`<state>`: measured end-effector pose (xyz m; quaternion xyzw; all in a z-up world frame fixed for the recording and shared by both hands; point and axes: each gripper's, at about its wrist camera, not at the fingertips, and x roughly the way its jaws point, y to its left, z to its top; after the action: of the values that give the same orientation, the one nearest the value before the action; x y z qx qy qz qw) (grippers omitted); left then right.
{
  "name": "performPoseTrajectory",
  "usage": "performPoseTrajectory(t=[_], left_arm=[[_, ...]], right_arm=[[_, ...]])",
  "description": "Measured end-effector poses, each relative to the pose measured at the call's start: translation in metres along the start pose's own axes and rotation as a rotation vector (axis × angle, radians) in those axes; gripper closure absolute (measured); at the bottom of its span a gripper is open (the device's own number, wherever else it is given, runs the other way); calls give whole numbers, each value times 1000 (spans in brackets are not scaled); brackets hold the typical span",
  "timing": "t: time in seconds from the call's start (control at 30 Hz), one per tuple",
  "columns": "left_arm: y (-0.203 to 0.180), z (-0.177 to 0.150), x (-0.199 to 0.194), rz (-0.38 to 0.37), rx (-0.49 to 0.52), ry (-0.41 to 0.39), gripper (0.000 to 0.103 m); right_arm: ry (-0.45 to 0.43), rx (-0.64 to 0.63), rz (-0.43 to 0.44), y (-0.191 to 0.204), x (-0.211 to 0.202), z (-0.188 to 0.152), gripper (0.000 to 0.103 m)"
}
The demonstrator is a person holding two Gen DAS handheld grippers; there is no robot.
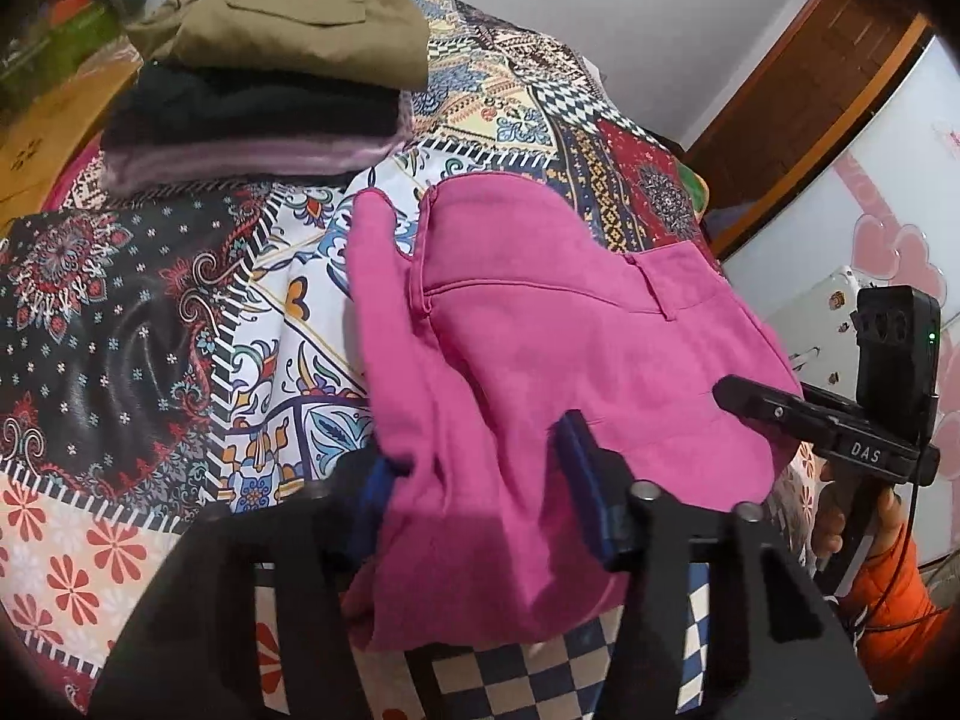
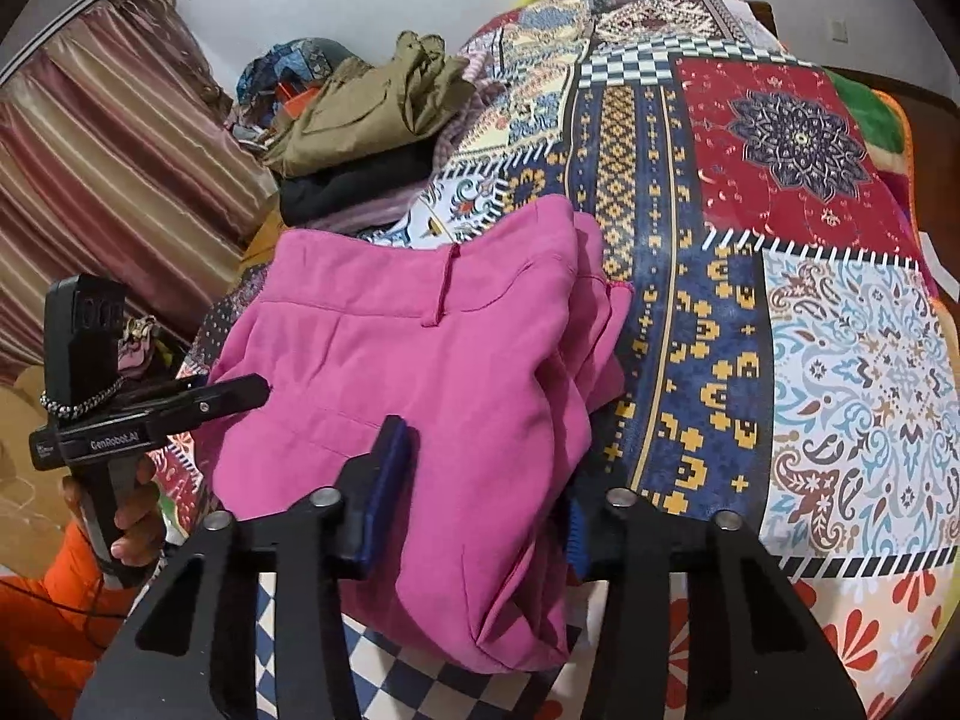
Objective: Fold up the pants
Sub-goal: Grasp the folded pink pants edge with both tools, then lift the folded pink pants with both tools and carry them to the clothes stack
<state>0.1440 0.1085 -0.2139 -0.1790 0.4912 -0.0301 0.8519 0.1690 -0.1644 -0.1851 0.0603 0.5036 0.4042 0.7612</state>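
Containers: none in either view. Nearest equivalent is a stack of folded garments (image 1: 258, 96) at the far left corner of the patchwork bedspread (image 1: 120, 312): khaki pair (image 1: 300, 18) on top, black item (image 1: 258, 105) beneath, mauve layer (image 1: 240, 162) at the bottom.

Pink pants (image 1: 540, 348) folded into a thick bundle, lying on the bedspread at its near edge, apart from the stack. Waistband with belt loop (image 2: 443, 288) turned toward the far side of the bed; folded end toward the cameras. Long axis of the bundle roughly near-to-far, along both grippers' fingers. Loose flap (image 1: 375, 252) sticking out on the left side of the bundle, edges stacked unevenly on that side in the right wrist view.

Left gripper (image 1: 480, 480): jaws partly apart, blue pads (image 1: 585, 480) on either side of the near folded end, fabric bunched between them; left pad mostly hidden by cloth. Firm pinch or loose straddle: cannot tell.

Right gripper (image 2: 474, 480): same arrangement, jaws partly apart around the near end of the bundle, one blue pad (image 2: 384, 480) against the top layer, the other largely buried under cloth. Clamping force: cannot tell.

Each gripper visible from the other's camera beside the bundle, held by a hand (image 2: 129, 510) in an orange sleeve (image 1: 894, 588).
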Motion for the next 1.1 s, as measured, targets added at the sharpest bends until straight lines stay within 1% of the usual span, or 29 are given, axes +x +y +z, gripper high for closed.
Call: performPoseTrajectory(t=[0.03,0.07,0.1,0.13,0.17,0.23,0.4,0.5,0.7,0.9,1.1], left_arm=[[-1,0,-2,6,4,-4,65],[-2,1,-5,30,12,-15,71],[-1,2,-8,25,13,-18,72],[0,3,-10,19,9,-23,77],[1,4,-13,15,3,-29,79],[2,6,-15,4,-1,-31,82],[-9,6,-21,32,46,-46,86],[-15,9,-31,30,62,-70,88],[-26,21,-54,31,96,-132,88],[-30,43,-74,42,116,-195,88],[-22,79,-94,62,123,-269,88]], right_arm=[[-5,-1,-3,1,-1,1,70],[-12,-8,-7,2,-2,1,71],[-16,-12,-8,3,-4,1,73],[-22,-19,-9,5,-5,2,74],[-28,-27,-9,7,-6,3,75],[-37,-46,-11,12,-8,5,77],[-66,-89,-26,24,-16,10,79],[-86,-105,-27,29,-22,15,80],[-137,-145,-39,41,-36,27,81],[-201,-188,-48,55,-49,51,81],[-275,-241,-52,72,-53,84,81]])
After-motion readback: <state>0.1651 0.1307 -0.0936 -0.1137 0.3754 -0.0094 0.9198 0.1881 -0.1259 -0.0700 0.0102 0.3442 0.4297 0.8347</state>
